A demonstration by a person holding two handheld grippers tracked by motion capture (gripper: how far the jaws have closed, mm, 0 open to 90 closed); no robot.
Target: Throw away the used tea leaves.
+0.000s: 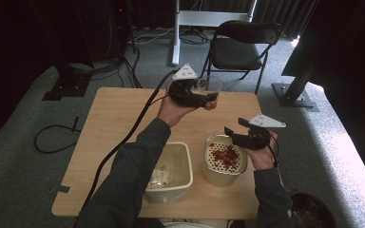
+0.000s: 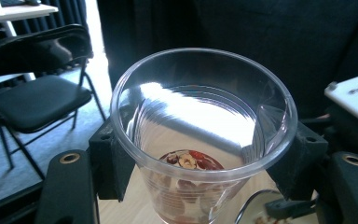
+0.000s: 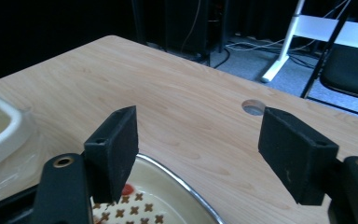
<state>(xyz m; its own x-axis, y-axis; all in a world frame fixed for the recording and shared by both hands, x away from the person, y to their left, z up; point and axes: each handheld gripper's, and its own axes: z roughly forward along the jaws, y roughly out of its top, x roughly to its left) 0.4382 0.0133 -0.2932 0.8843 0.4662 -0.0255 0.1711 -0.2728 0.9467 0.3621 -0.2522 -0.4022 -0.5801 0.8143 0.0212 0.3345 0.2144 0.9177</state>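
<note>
My left gripper (image 1: 200,96) is raised over the table's far side, shut on a clear plastic cup (image 1: 209,87). In the left gripper view both pads press the cup (image 2: 200,116) below its rim, and a few red and brown pieces (image 2: 189,161) lie at its bottom. My right gripper (image 1: 235,127) hovers open just above a cream bowl with a perforated insert (image 1: 224,164) that holds red pieces (image 1: 225,154). In the right gripper view the right gripper (image 3: 198,149) has wide-set jaws with nothing between them, and the bowl's insert (image 3: 154,200) lies below.
A cream rectangular tub (image 1: 170,173) with a clear bag inside stands left of the bowl, near the front edge of the wooden table (image 1: 119,118). The table has a small round hole (image 3: 253,107). A black folding chair (image 1: 240,47) stands beyond the far edge.
</note>
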